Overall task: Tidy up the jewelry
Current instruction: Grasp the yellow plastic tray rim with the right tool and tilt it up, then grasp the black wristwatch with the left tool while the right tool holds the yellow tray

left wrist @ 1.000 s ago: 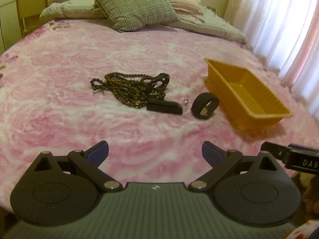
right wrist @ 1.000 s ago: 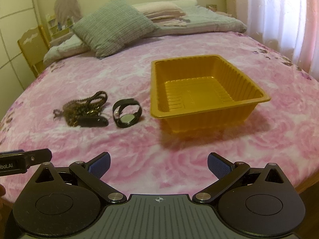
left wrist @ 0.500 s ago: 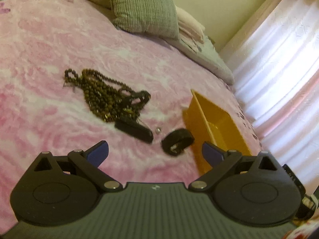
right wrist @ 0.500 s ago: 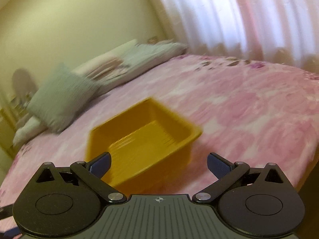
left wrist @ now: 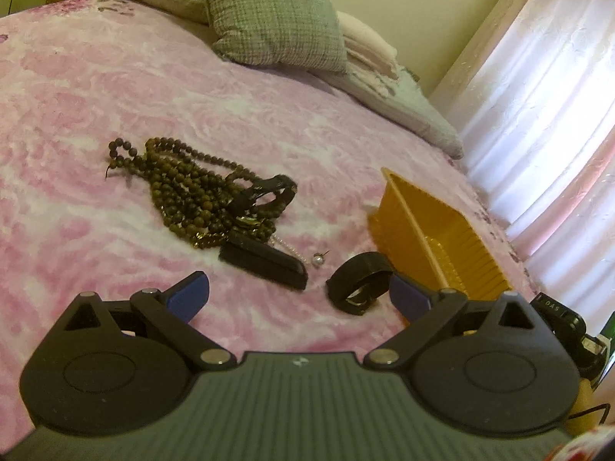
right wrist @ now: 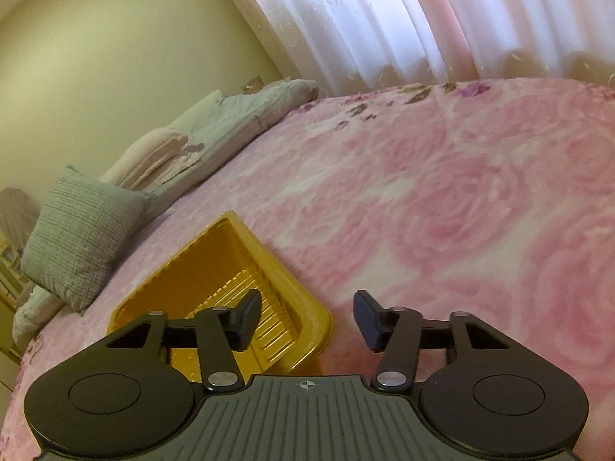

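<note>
right gripper (right wrist: 305,320) closing, its jaws straddling the yellow tray's (right wrist: 307,320) near corner, not gripping.

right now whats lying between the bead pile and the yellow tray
In the left wrist view, a flat black case, a small pearl earring and a black ring-shaped band lie between the bead pile and yellow tray.

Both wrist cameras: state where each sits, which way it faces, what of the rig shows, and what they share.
Left wrist: on the left gripper, facing along its open fingers, down across the bed at the beads, black band and tray.
Right wrist: on the right gripper, jaws closing, over the tray's near corner, facing the curtain.
Shared: tray, bed, grey pillow.
</note>
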Motion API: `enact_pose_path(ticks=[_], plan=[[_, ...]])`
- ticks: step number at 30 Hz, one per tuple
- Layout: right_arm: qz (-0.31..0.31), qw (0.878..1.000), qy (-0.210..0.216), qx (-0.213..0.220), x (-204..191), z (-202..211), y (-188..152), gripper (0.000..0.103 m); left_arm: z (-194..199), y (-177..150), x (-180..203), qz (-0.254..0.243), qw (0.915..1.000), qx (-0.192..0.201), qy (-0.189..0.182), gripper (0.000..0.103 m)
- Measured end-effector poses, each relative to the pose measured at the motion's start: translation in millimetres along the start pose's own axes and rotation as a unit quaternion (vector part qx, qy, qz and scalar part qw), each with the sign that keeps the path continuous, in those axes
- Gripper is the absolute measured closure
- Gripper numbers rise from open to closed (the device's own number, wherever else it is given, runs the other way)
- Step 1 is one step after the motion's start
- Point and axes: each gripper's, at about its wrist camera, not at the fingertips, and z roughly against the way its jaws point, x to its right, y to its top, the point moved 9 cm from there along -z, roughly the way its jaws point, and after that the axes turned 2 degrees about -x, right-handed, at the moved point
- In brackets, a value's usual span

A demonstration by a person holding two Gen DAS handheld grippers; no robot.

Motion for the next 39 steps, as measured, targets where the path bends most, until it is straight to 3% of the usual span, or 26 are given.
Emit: enact_pose_path(ticks=[3,12,20,24,28,32,35,39], plan=[[-0.002,1.000,0.003,0.000,1.0,-6.1,-2.6,0.065,-2.3,-1.4,-2.4,0.002,1.0000,-0.002,0.005,0.004],[-0.006,1.000,0.014,0.003,-4.2,-12.0,-2.9,0.082,-4.4,-4.3,-2.2,-0.001,0.9999,-0.007,0.007,0.004],[0.020,1.000,0.011,0.011,-14.5,-9.3,0.0,0.086,-5.2,-5.2,0.2,-0.030,0.9994,-0.011,0.015,0.006],[0.082,0.996,0.007,0.023,-30.7,-2.0,-0.3,0.091,-8.2,-5.1,2.1,-0.063,0.9976,-0.016,0.024,0.008],[0.173,0.983,-0.004,0.054,-56.0,7.4,-2.2,0.091,-11.3,-5.2,4.2,-0.079,0.9965,-0.018,0.021,0.010],[0.217,0.973,-0.006,0.074,-70.2,13.1,-2.8,0.092,-13.9,-4.7,6.5,-0.091,0.9954,-0.020,0.018,0.011],[0.240,0.966,-0.009,0.095,-77.5,23.3,0.5,0.092,-15.7,-3.5,6.5,-0.092,0.9954,-0.021,0.014,0.011],[0.219,0.971,0.013,0.090,-82.1,29.0,7.1,0.093,-18.9,-3.2,8.3,-0.101,0.9945,-0.024,0.013,0.012]])
